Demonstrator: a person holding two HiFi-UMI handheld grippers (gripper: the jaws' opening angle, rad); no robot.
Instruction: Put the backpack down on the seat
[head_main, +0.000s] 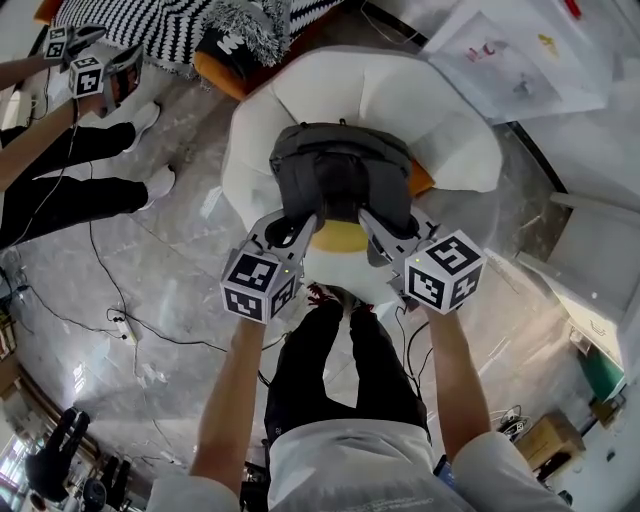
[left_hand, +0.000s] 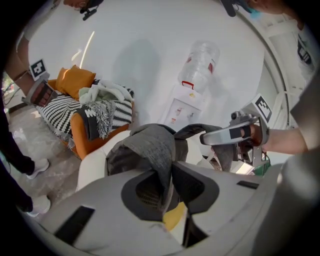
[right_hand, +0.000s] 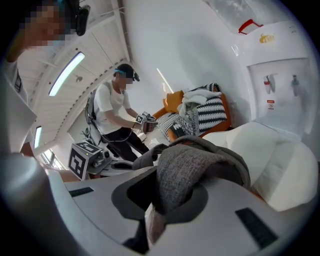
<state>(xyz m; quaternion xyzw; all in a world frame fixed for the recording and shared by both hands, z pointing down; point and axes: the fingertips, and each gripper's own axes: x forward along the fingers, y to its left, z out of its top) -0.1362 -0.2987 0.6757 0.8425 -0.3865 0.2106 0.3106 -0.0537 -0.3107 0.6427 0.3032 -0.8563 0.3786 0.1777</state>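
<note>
- Two bare arms run up from the bottom of the head view, side by side: left forearm (head_main: 228, 400), right forearm (head_main: 452, 385), both stretched forward over the person's black trousers (head_main: 340, 370).
- Each hand is tucked behind its marker cube, so wrists and fingers are hidden.
- Left gripper (head_main: 303, 224) angles up and to the right. In its own view the left gripper (left_hand: 167, 187) has both jaws clamped on a fold of grey backpack strap.
- Right gripper (head_main: 377, 226) angles up and to the left, mirroring it. Its own view shows the right gripper (right_hand: 160, 210) pinched tight on a thick grey woven strap.
- Backpack (head_main: 340, 175) sits centre frame in the head view, grey, over the white seat (head_main: 455, 135), with a yellow cushion (head_main: 340, 237) showing just below its lower edge. Whether its base is touching down, I cannot tell.
- Writing: only black-and-white square markers on the cubes. The water dispenser (left_hand: 181, 109) in the left gripper view carries a label, too small to read.
- Upper left of the head view, another person holds a gripper (head_main: 95, 68).
</note>
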